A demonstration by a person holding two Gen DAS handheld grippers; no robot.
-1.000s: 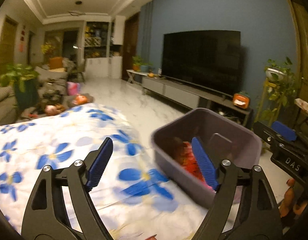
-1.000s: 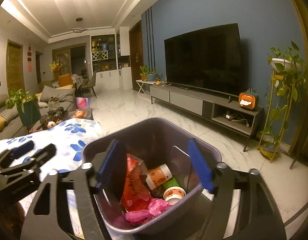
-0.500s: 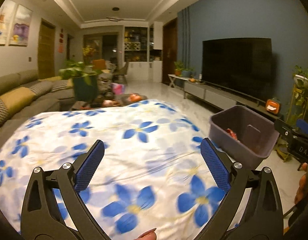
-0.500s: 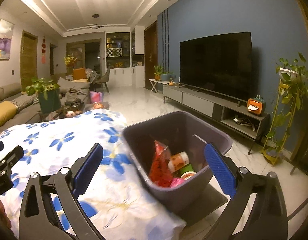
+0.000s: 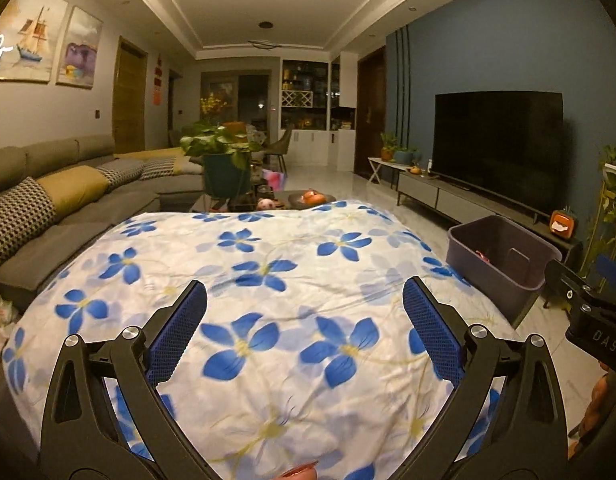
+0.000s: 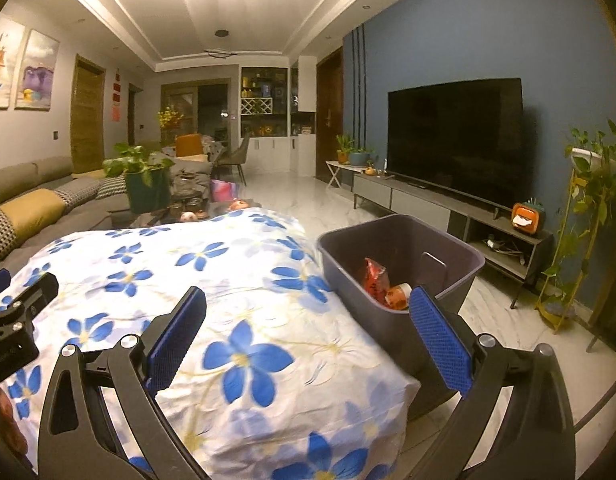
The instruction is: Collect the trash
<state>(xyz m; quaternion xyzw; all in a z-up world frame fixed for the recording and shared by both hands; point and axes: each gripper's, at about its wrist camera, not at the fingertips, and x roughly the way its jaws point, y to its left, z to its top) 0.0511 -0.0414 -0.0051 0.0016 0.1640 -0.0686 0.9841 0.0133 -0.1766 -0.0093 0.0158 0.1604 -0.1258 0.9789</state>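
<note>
In the left wrist view, the left gripper (image 5: 304,322) hangs above the desk, which is covered with a white cloth with blue flowers (image 5: 268,280). Its two blue pads are wide apart and hold nothing. No trash is visible on the cloth here. The grey bin (image 5: 502,258) stands at the right edge of the desk, and only a bit of red trash shows inside it. The right gripper (image 5: 596,304) comes in from the right border, just beside the bin; from this side I cannot tell its state.

In the right wrist view, the right gripper (image 6: 308,334) is also spread open and empty, over the near corner of the cloth (image 6: 236,280). The bin (image 6: 404,256) sits against the desk edge, probably so that things can be dropped in easily. Inside lie a red wrapper (image 6: 375,278) and a small orange cup (image 6: 398,294). As the cloth looks bare, I judge the collecting is nearly or fully finished
</note>
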